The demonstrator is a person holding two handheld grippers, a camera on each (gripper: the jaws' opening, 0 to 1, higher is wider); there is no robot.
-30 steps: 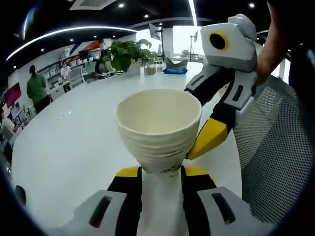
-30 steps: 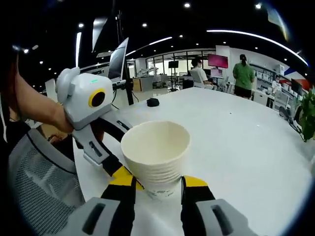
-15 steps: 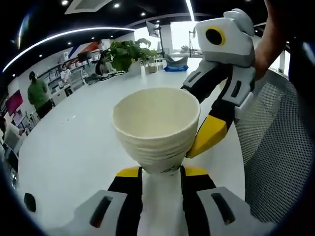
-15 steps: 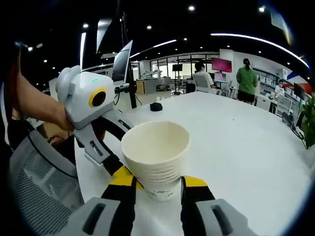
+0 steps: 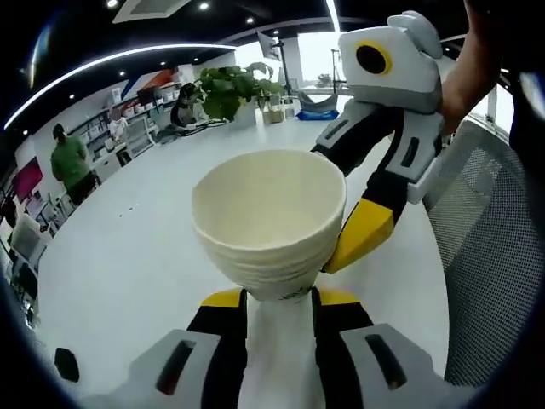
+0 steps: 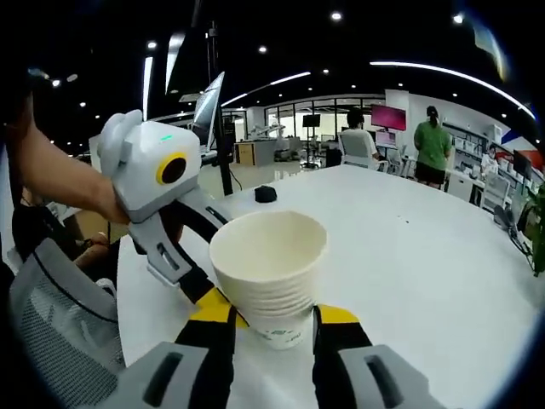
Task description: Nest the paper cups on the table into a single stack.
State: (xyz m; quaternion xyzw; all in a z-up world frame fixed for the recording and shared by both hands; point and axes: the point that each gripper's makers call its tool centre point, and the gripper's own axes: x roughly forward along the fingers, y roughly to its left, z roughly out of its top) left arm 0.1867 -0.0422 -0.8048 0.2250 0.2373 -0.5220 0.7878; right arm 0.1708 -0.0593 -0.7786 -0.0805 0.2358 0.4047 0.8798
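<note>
Both claws close on one stack of paper cups (image 5: 269, 223), each from its own side. Seen in the left gripper view, the left claw (image 5: 274, 298) has its yellow-tipped jaws narrowed against the foot of the stack, which rises upright between them with its mouth open. The right claw (image 5: 362, 237) comes in from the right of that view, one yellow tip pressed to the stack's side just below the rim.

From the right gripper view, the right claw (image 6: 274, 315) grips the base of the same stack (image 6: 269, 264), jaws drawn in on either side of it. The left claw (image 6: 209, 302) reaches in from the left, its yellow tip touching the lower wall of the stack. Several nested rims show as ridges down the stack's side.

Under the stack lies the white counter (image 6: 426, 256), broad and curved. A grey mesh chair back (image 5: 490, 256) stands just beside the counter's edge. Farther off on the counter sit a leafy potted plant (image 5: 232, 89) and a small dark object (image 6: 266, 194). A person in a green top (image 6: 433, 145) stands well apart in the office behind.
</note>
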